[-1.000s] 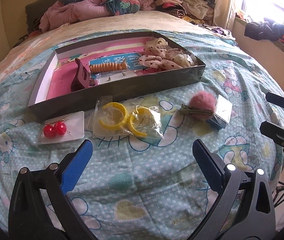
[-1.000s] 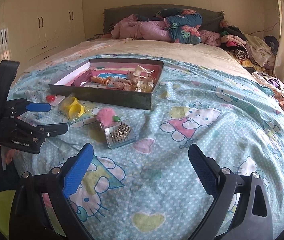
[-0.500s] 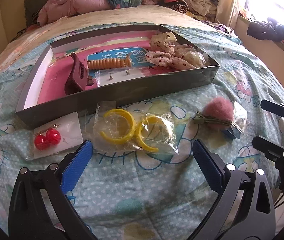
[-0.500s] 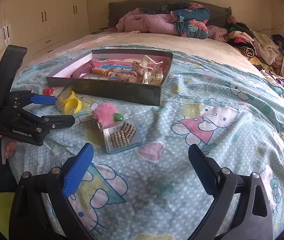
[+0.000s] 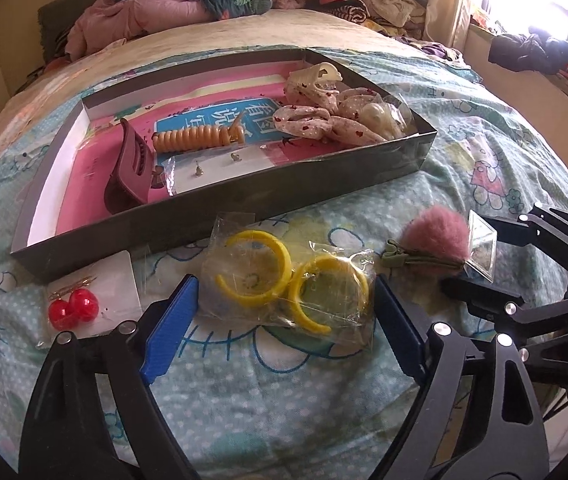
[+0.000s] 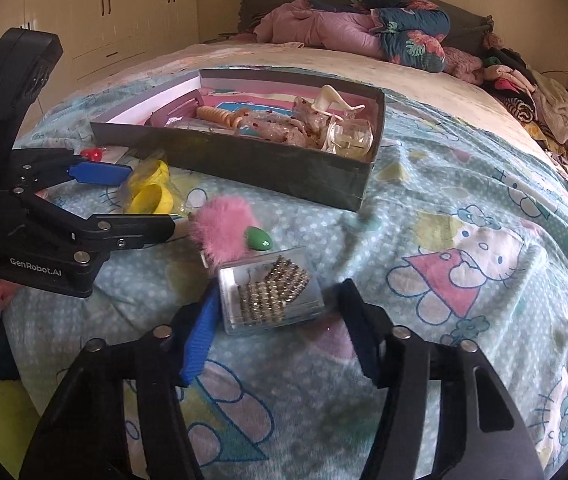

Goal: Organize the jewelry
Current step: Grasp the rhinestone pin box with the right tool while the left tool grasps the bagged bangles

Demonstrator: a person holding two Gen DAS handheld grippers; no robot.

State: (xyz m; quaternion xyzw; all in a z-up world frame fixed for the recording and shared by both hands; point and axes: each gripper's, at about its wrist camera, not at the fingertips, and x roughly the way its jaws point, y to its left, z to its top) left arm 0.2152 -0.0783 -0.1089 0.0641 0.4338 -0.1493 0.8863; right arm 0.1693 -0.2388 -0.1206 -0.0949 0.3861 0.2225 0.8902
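Note:
A dark shallow box (image 5: pixel 268 196) (image 6: pixel 284 168) lies on the bed with hair clips, an orange coil and scrunchies in it. In front of it lie red ball earrings on a card (image 5: pixel 73 308), a clear bag of yellow hoop earrings (image 5: pixel 288 284) (image 6: pixel 150 192), a pink fluffy clip (image 5: pixel 436 236) (image 6: pixel 224 232) and a clear case with a sparkly bracelet (image 6: pixel 272 290). My left gripper (image 5: pixel 284 312) (image 6: pixel 132 200) is open, its fingers on either side of the yellow hoops' bag. My right gripper (image 6: pixel 280 320) (image 5: pixel 480 248) is open around the near end of the bracelet case.
The bed is covered with a light blue cartoon sheet (image 6: pixel 464 240). Piled bedding and clothes (image 6: pixel 364 28) lie at the head of the bed and along the right side. White wardrobes (image 6: pixel 96 12) stand at the left. A window sill (image 5: pixel 544 48) is at the right.
Both grippers have moved forward and down: the left now straddles the yellow hoops' bag, the right now straddles the bracelet case. Both stay open.

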